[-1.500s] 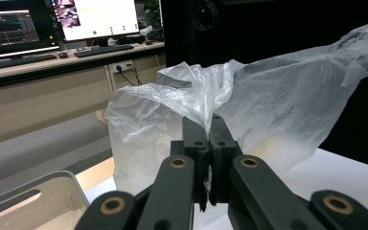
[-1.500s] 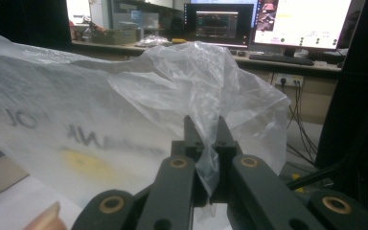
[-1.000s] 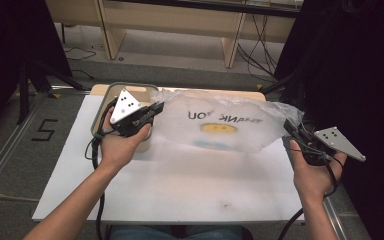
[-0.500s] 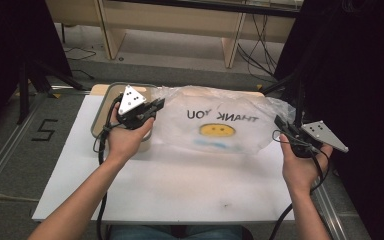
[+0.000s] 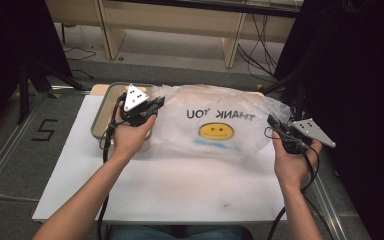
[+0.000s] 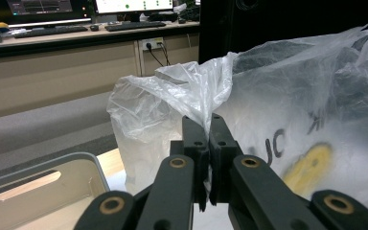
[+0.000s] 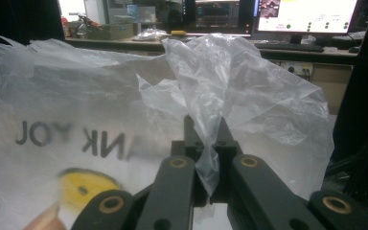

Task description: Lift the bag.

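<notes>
The plastic bag (image 5: pixel 220 125) lies spread across the upper middle of the high view, on the far half of the white tabletop (image 5: pixel 180 185), its "THANK YOU" print and yellow smiley face reading upside down from the person's side. It is thin, translucent film, crinkled and puffed with air, with twisted handle loops at both ends.

The left gripper (image 5: pixel 156 105) is clamped on the bag's left handle; in the left gripper view the jaws stand closed with a pinch of film (image 6: pixel 206 103) rising from between them. The right gripper (image 5: pixel 272 122) is likewise closed on the right handle, and in the right gripper view a twisted strand of film (image 7: pixel 208 143) runs down through the closed jaws.

The step in hand looks like stretching or opening the bag between the two grips. To do it well, I judge both jaws should stay firmly shut, since this slick film slips easily, and the hands should draw apart evenly and slowly. A jerk could tear the thin handles or pull one strand free. Keeping both grippers at the same height would hold the bag flat rather than skewed.

Just beside the left gripper, at the upper left of the tabletop, sits a beige bin (image 5: pixel 100 120) with rounded corners, a grey rim and a slotted handle (image 6: pixel 28 184); the bag's left edge lies close to it, though whether they touch I cannot tell.
</notes>
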### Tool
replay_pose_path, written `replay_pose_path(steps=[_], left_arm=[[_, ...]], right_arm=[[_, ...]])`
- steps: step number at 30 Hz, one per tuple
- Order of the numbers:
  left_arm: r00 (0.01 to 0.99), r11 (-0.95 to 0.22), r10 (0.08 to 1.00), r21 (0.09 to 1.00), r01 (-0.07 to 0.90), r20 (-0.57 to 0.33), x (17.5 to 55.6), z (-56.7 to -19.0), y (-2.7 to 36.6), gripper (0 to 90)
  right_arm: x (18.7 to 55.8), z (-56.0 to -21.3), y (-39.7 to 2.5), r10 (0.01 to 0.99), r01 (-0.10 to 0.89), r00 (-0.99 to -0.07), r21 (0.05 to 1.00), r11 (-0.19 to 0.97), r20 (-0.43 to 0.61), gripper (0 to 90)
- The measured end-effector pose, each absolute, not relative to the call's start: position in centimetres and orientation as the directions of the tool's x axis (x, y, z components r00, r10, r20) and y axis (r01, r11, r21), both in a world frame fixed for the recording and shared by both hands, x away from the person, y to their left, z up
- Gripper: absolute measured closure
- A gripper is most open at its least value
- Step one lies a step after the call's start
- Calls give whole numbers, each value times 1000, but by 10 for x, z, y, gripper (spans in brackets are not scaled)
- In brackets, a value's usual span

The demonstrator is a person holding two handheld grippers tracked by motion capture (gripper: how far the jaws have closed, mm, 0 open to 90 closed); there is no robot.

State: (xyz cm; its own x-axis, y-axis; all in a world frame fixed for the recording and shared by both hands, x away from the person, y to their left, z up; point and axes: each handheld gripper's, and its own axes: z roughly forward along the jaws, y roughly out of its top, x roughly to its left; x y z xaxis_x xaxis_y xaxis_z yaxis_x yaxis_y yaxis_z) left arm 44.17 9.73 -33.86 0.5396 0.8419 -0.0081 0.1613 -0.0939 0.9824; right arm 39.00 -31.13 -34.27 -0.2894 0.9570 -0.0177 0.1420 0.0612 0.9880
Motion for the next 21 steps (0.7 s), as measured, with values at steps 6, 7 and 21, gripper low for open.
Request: replay_pose_path(steps=[6,7,21], left_arm=[[537,-99,844,981,167,-6,446,-341,94,883],[534,-94,845,981,169,-11,447,-342,93,883],[508,-104,862,976,193,-9,458,-350,90,883]], right_arm=[[393,-344,-311,958,149,-287,987,55,-10,898],[394,-344,-310,958,149,-288,987,54,-9,898],[405,-352,-303,956,175,-292,982,66,-12,898]])
